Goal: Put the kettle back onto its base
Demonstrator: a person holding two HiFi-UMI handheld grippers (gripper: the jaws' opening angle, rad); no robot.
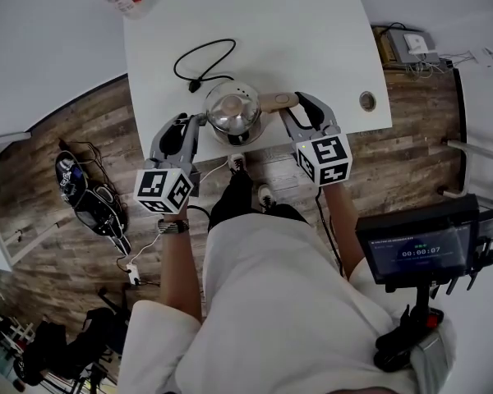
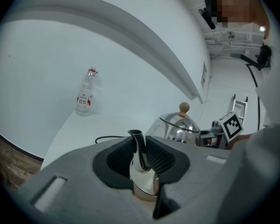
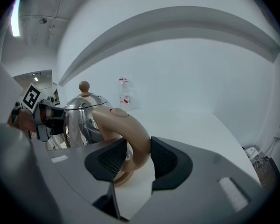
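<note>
While both tools are clamped on the kettle, the weak point is the left one. The left gripper has its jaws closed to a narrow gap on the thin, polished spout, with the ribbed pads pressing on either side of it. The right gripper has its jaws set wider and closed on the tan handle. The kettle sits between them close to the near edge of the table, about midway along that edge. No view shows what lies beneath it, so I cannot tell whether it rests on its base, on the bare table, or hangs just above.

As I judge it, the smooth tapering spout could slide through the pads. The kettle would then swing about the handle and tip. If the two hands move unevenly, the body could twist and come down crooked or off centre on a base that cannot be seen from above. With so little table on the near side, a slip toward the person could carry it over that edge. The black cord lies just beyond the kettle, toward the far edge, and could be pinned underneath and leave it rocking. A sharp tilt might also loosen the lid with its round knob.
</note>
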